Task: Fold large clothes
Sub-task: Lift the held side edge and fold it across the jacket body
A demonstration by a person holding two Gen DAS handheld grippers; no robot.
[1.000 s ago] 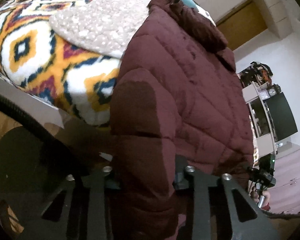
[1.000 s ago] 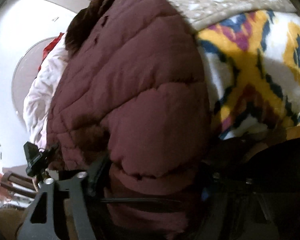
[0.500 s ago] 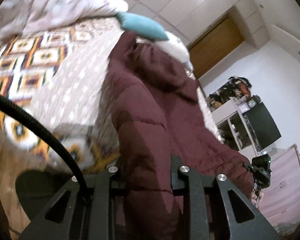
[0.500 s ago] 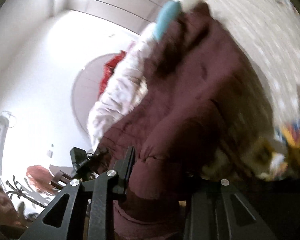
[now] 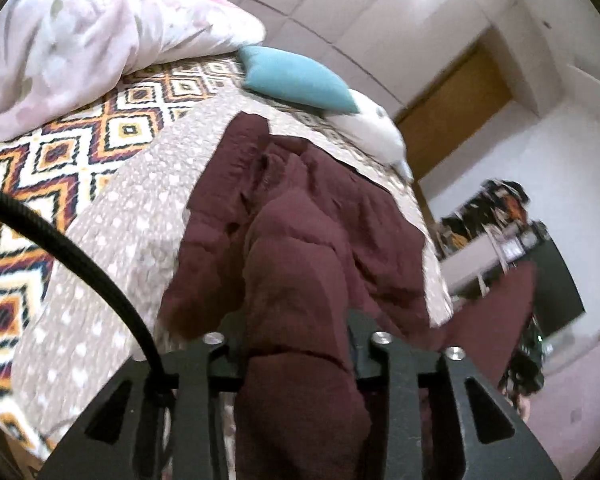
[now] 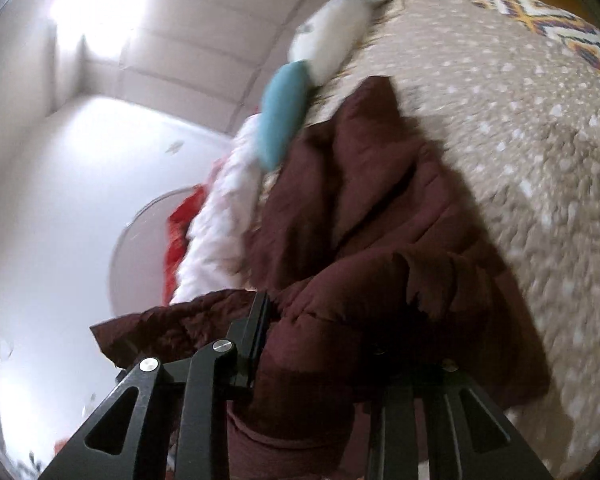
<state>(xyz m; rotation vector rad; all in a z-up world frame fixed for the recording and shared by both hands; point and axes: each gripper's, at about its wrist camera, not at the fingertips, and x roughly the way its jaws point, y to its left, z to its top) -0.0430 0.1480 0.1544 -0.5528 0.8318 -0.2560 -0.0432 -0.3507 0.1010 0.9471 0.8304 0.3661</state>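
The left gripper (image 5: pixel 296 344) points toward 12 o'clock with its black fingers (image 5: pixel 374 354) pinched on a thick fold of the maroon jacket (image 5: pixel 300 248), while the right gripper (image 6: pixel 340 344) likewise aims toward 12 o'clock, its fingers (image 6: pixel 252 336) clamped on the same jacket's bunched edge.

Maroon jacket (image 5: pixel 300 248), teal pillow (image 5: pixel 296 80), tan white-speckled blanket (image 6: pixel 520 128), orange diamond-patterned bedspread (image 5: pixel 28 168).

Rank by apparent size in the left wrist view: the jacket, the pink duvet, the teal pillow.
1. Jacket, though it is nearest the camera, which enlarges it.
2. Pink duvet, farther away, so its true size may be greater.
3. Teal pillow, clearly smallest.
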